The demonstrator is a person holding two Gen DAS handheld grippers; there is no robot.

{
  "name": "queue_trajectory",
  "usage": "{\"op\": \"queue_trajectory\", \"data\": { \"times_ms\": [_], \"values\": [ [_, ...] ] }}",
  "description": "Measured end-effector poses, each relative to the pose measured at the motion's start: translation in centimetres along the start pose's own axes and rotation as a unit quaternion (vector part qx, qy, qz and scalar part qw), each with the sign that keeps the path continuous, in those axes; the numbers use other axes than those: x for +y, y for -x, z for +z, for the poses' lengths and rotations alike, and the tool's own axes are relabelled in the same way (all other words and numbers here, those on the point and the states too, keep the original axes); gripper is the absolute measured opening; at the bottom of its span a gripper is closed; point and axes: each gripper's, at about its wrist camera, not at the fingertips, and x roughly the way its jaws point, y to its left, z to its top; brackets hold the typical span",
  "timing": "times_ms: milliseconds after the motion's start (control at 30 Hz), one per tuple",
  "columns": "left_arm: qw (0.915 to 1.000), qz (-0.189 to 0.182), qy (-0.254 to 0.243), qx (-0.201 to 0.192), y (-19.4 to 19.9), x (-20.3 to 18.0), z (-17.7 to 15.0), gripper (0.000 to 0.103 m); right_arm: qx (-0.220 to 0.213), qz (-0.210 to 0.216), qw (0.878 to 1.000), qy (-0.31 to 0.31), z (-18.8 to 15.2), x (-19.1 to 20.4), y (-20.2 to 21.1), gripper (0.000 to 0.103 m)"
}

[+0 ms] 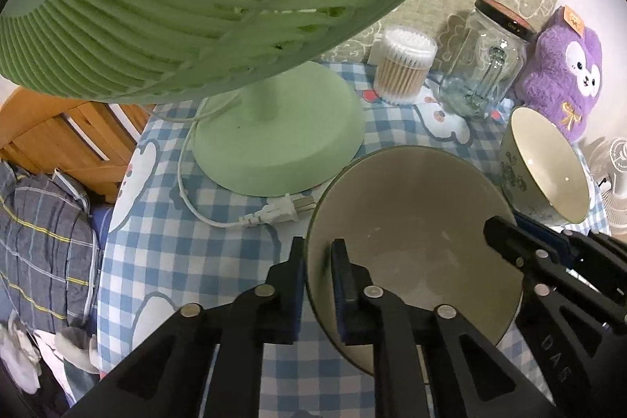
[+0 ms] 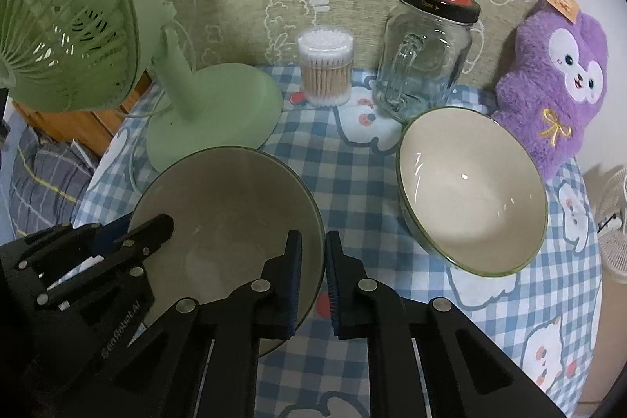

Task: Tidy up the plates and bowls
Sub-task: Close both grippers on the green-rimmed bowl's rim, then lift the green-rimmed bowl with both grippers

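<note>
Green desk fan [image 2: 74, 26] stands far left on the checked tablecloth [image 2: 352, 175], head overhanging the near bowl; its unplugged cord and plug [image 1: 274, 212] lie loose just beside that bowl's left rim. Risk: a lift that swings leftward or upward could strike the fan guard, or drag the cord.

Left gripper [image 1: 318, 285]: jaws closed down on the left rim of the near bowl [image 2: 231, 218], one pad outside the wall, one inside. Grip is thin, wall only.

Right gripper [image 2: 313, 281]: jaws likewise pinched on the right rim of the same bowl, inner pad on the glaze, outer pad on the outside. The bowl sits on the table at front centre, held at two opposite points of the rim.

Judgement: glazed ceramic, smooth and sloped; pads could slide up off the rim if the two hands rise unevenly, and the bowl would tip and drop. If the hands pull apart or press together, one grip may pop free.

Second bowl [image 2: 470, 194], patterned outside, sits to the right, well clear of the first. If it is the stacking target, a crooked descent could chip rim against rim or nudge it toward the table edge.

Behind: cotton swab tub [image 2: 325, 69], glass jar [image 2: 423, 53], purple plush toy [image 2: 552, 81]. The jar is nearest the second bowl, so a push backward could knock it over.
</note>
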Motion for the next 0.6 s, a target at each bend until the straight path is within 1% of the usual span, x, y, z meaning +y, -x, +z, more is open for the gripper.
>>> {"op": "queue_trajectory", "data": {
  "times_ms": [67,333,600],
  "values": [
    [1.0,-0.002,-0.002,0.005,-0.1,0.0,0.1,0.009,0.006,-0.004,1.0,0.01,0.2,0.0,-0.1,0.011],
    [0.9995,0.008,-0.027,0.011,0.0,-0.5,0.1,0.009,0.021,-0.01,0.999,0.024,0.4,0.1,-0.3,0.011],
    [0.999,0.013,-0.041,0.011,0.8,-1.1,-0.3,0.008,0.032,-0.008,0.999,0.012,0.1,-0.3,0.2,0.011]
  ]
}}
